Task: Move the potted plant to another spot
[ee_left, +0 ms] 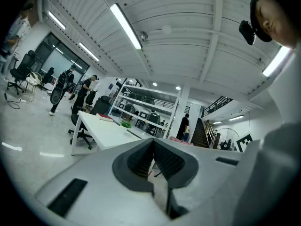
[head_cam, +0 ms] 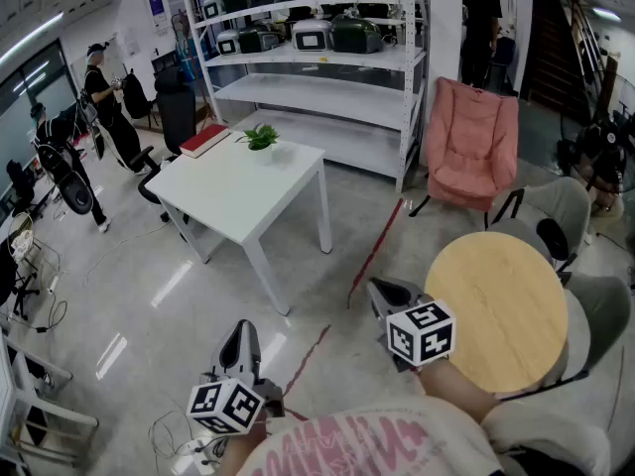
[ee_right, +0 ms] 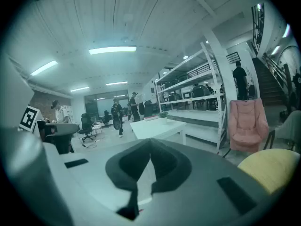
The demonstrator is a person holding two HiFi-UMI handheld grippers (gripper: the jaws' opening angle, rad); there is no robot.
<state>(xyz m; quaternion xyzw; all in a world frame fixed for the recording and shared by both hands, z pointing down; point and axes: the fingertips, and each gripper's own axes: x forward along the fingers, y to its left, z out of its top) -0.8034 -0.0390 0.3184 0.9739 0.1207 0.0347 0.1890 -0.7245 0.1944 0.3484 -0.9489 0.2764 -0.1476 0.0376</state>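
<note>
Potted plant [head_cam: 261,137] stands on the white table [head_cam: 238,191], well ahead of our left gripper [head_cam: 242,333] and right gripper [head_cam: 385,294], both closed and empty. We must approach first, then open.

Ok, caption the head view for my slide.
Left tongs and right tongs, both shut and empty, face the small green potted plant on the white rectangular table across the floor.

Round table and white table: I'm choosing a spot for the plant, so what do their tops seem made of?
Round table: likely wood or wood-look laminate, matte, pale yellow with faint grain streaks. White table: probably painted or laminated board, smooth, evenly white; core not visible.
</note>
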